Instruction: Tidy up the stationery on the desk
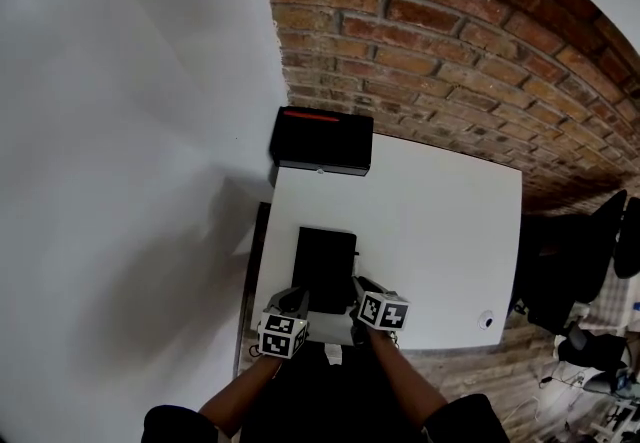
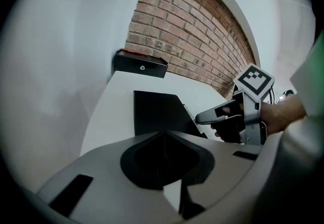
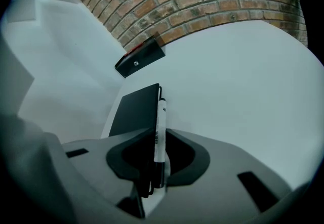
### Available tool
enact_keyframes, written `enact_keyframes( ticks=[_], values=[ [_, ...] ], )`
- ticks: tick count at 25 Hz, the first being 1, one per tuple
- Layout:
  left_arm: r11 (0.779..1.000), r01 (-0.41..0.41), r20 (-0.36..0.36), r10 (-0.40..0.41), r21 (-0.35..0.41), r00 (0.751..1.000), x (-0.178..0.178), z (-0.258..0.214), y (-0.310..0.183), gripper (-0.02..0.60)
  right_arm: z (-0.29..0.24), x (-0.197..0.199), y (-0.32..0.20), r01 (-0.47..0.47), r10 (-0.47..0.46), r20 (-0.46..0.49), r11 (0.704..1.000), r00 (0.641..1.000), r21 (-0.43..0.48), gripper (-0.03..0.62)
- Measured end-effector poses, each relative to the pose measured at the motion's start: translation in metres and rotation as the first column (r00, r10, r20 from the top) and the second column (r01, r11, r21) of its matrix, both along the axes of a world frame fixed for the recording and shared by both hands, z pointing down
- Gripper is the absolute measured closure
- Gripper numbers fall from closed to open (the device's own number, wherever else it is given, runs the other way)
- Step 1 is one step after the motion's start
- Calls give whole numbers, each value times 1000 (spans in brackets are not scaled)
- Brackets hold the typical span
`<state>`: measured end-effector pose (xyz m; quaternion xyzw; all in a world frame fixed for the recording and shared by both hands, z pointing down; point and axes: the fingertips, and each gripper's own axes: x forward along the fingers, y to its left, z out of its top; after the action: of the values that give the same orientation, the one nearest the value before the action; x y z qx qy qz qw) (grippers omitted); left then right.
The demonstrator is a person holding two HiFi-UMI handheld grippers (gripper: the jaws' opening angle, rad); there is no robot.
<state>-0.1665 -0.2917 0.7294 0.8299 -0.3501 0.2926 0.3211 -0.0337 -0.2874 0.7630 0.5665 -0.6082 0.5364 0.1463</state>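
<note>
Both at notebook [image 1: 325, 266] edge: left gripper [image 1: 297, 298] closed empty, right gripper [image 1: 360, 284] clamped on pen [image 3: 161, 127]; bare desk [image 1: 440, 231] rightward.

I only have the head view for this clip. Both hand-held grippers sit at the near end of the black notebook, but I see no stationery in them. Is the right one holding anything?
Observer: Yes. The right gripper view shows the right hand-held gripper closed on a white pen, which runs alongside the right edge of the notebook.
Operator: And the left one?
Observer: In the left gripper view, the left hand-held gripper has its jaws together with nothing between them.
Operator: Any detail on the black box at the far corner?
Observer: The left gripper view shows a small round mark on the front of the black box.
</note>
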Motion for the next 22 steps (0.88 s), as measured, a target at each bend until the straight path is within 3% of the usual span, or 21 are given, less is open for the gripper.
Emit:
enact_keyframes(
  ticks=[10, 22],
  values=[
    [1000, -26, -6, 26, 1, 1000, 11, -1, -1, 561, -2, 3, 13, -47, 47, 54, 999, 997, -6, 514],
    [1000, -30, 4, 30, -9, 1000, 8, 2, 4, 561, 0, -3, 12, -29, 30, 90, 1000, 995, -12, 554]
  ],
)
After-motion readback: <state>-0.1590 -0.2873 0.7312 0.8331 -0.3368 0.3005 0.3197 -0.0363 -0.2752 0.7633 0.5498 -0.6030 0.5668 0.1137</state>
